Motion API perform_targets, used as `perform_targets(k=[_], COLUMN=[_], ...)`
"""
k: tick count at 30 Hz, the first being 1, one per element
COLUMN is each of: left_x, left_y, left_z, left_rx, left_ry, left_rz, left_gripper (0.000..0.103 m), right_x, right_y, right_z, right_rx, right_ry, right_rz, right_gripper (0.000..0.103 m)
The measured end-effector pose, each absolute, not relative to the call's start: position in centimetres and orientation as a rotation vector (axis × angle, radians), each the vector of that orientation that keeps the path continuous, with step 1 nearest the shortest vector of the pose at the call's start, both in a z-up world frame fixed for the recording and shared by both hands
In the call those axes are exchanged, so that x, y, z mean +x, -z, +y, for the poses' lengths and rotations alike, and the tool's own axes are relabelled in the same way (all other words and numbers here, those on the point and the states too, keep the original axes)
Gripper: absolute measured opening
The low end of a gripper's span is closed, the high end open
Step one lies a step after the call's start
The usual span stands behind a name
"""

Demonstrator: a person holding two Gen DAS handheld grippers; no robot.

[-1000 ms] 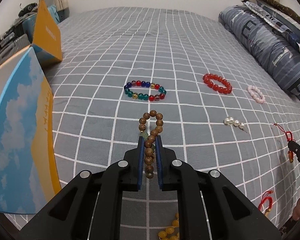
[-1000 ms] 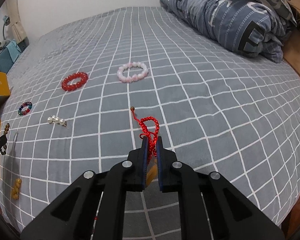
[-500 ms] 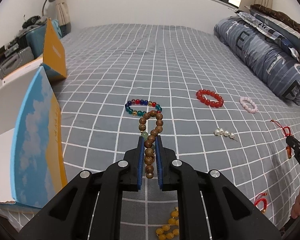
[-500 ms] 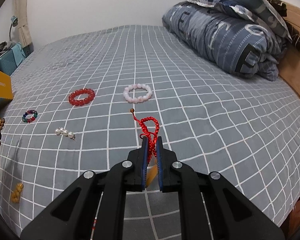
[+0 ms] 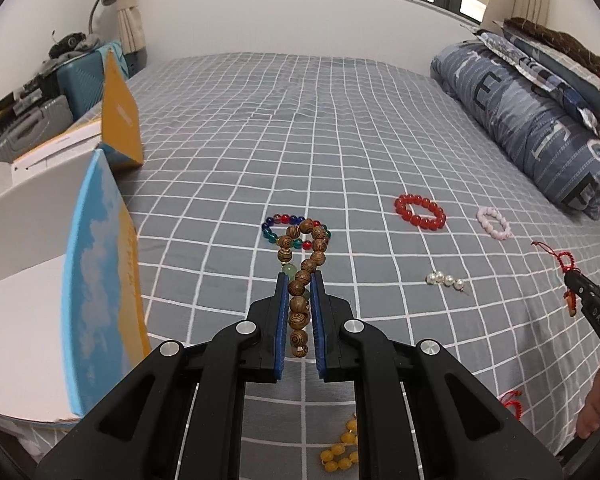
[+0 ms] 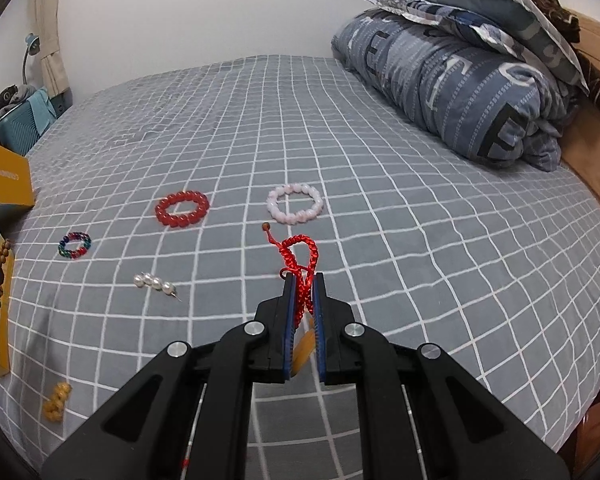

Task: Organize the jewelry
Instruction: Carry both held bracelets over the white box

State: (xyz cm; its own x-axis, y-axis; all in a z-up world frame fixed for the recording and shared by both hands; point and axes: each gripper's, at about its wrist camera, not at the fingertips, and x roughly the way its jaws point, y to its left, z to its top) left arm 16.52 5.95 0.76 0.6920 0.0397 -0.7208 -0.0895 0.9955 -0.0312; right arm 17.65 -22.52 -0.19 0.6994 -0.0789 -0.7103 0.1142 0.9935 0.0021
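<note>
A: What is lying around you?
B: A grid-patterned bed (image 5: 340, 128), with a red bead bracelet (image 5: 420, 212) lying on it near the folded quilt (image 6: 460, 80).
A: And your fingers?
B: Your left gripper (image 5: 299, 280) is clamping the wooden bead bracelet (image 5: 302, 268); your right gripper (image 6: 302, 280) is pinching the red cord bracelet (image 6: 300, 256), both above the bed.

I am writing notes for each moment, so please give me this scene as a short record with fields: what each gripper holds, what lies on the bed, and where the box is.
left gripper: jaws shut on wooden bead bracelet, lifted off the bed
right gripper: jaws shut on red braided cord bracelet
on the bed: red bead bracelet, pink bead bracelet, multicolour bead bracelet, pearl pin, yellow beads
open box: at the bed's left edge, inside white, nothing visible in it
</note>
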Motion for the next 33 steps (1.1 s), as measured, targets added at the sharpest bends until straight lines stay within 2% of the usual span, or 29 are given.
perform_targets(k=[15,24,33], left_x=[13.1,9.7,5.3], left_y=[-8.3,-9.6,-8.7], left_z=[16.2,24.9,33.6], left_rx=[-0.111,-0.132,-0.193], left_ry=[-0.2,-0.329,-0.459], left_rz=[0.761,0.763,0.792], left_gripper=[0.01,0.01,0.01], right_x=[19.1,18.3,16.3], right_y=[-5.6,-7.8,-7.9], right_z=[-10.7,0.9,13.2], right_rx=[0.027,-0.03,-0.09], right_ry=[-0.045,-0.208,-0.374], right_rz=[0.771,0.744,0.747], right_gripper=[0.008,0.007,0.007])
